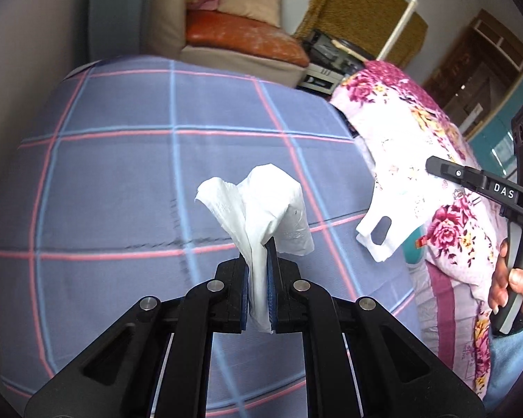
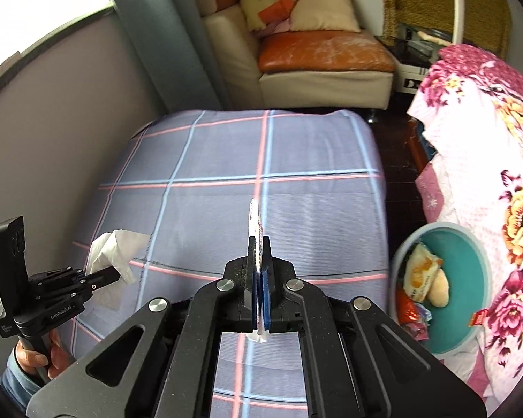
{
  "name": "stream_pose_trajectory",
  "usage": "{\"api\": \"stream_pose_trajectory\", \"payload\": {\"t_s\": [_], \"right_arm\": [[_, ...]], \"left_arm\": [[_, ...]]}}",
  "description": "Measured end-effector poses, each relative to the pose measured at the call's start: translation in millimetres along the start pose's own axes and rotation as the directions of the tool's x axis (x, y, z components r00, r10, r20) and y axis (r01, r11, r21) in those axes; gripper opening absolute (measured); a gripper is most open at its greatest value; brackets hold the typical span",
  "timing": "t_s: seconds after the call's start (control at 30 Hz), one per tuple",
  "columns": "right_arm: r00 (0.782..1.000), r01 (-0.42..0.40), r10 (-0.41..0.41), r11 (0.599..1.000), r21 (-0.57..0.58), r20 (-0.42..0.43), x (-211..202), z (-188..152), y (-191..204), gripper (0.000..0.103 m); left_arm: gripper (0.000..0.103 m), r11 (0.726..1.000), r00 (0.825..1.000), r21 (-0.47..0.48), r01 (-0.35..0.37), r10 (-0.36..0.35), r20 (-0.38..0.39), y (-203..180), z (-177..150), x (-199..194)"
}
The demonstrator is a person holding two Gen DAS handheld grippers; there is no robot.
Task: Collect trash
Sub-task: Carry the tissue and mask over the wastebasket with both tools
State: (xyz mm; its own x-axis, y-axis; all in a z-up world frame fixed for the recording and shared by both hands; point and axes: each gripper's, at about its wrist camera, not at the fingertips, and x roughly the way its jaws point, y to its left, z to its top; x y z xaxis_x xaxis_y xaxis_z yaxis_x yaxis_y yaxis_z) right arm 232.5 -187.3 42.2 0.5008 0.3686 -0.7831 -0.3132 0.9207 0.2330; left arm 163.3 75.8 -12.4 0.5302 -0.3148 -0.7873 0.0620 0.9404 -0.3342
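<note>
Left wrist view shows the white tissue (image 1: 261, 216) pressed between the two blue pads of the left gripper (image 1: 259, 278); the jaws are closed tight on its lower part, and the crumpled upper part stands up above the fingertips. Below it lies the bed sheet (image 1: 122, 174), grey-blue with pink and light blue lines, and the tissue does not touch it.

At the right of this view the right gripper (image 1: 436, 165) reaches in from the side, held by a hand (image 1: 512, 285) on its grip. A thin white wrapper (image 1: 380, 230) hangs from its tips, flat, with a dark oval hole in it. Right wrist view gives this wrapper (image 2: 256, 223) edge-on: it is a thin printed sheet clamped between the closed pads of the right gripper (image 2: 259, 264), one end standing above the tips and the other end coming out below them.

Near the right edge of the same view a teal bin (image 2: 470, 254) stands beside the bed, partly under a floral quilt (image 2: 498, 160). Inside it are a yellow and white snack packet (image 2: 418, 275), a pale rounded piece and some coloured wrappers. The left gripper (image 2: 113, 273) with the tissue is at the far left, over the edge of the bed.

Behind the bed stands a cream sofa (image 2: 317, 80) with an orange seat and some cushions.
</note>
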Motion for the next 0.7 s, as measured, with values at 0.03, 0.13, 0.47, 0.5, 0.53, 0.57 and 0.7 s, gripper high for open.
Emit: {"api": "stream_pose_trajectory", "payload": {"t_s": [0.03, 0.13, 0.47, 0.5, 0.53, 0.57, 0.7], "right_arm": [[1.0, 0.005, -0.005, 1.0, 0.015, 0.012, -5.6, -0.3, -10.3, 0.002], [0.999, 0.022, -0.024, 0.999, 0.047, 0.033, -16.8, -3.8, -34.2, 0.002], [0.99, 0.097, -0.111, 0.984, 0.152, 0.085, -54.5, -17.4, -122.7, 0.002], [0.989, 0.105, -0.12, 0.981, 0.161, 0.087, -57.3, -19.1, -131.6, 0.002], [0.988, 0.112, -0.128, 0.979, 0.168, 0.089, -59.2, -20.4, -138.5, 0.002], [0.986, 0.122, -0.139, 0.977, 0.177, 0.091, -61.7, -22.5, -147.0, 0.002], [0.982, 0.142, -0.165, 0.966, 0.216, 0.091, -66.6, -30.9, -177.9, 0.002]], "left_arm": [[0.009, 1.0, 1.0, 0.012, 0.007, -0.007, -0.002, -7.3, 3.0, 2.8], [0.009, 0.998, 1.0, 0.06, 0.026, -0.025, -0.012, -36.9, 11.5, 13.6], [0.009, 0.975, 0.997, 0.212, 0.064, -0.051, -0.063, -138.0, 29.8, 60.7], [0.009, 0.972, 0.996, 0.223, 0.067, -0.053, -0.068, -146.4, 30.4, 65.1], [0.009, 0.97, 0.996, 0.234, 0.071, -0.055, -0.073, -156.3, 31.5, 70.2], [0.009, 0.967, 0.995, 0.245, 0.074, -0.056, -0.079, -166.0, 32.5, 76.0], [0.009, 0.957, 0.992, 0.277, 0.088, -0.06, -0.107, -198.0, 34.3, 99.3]]}}
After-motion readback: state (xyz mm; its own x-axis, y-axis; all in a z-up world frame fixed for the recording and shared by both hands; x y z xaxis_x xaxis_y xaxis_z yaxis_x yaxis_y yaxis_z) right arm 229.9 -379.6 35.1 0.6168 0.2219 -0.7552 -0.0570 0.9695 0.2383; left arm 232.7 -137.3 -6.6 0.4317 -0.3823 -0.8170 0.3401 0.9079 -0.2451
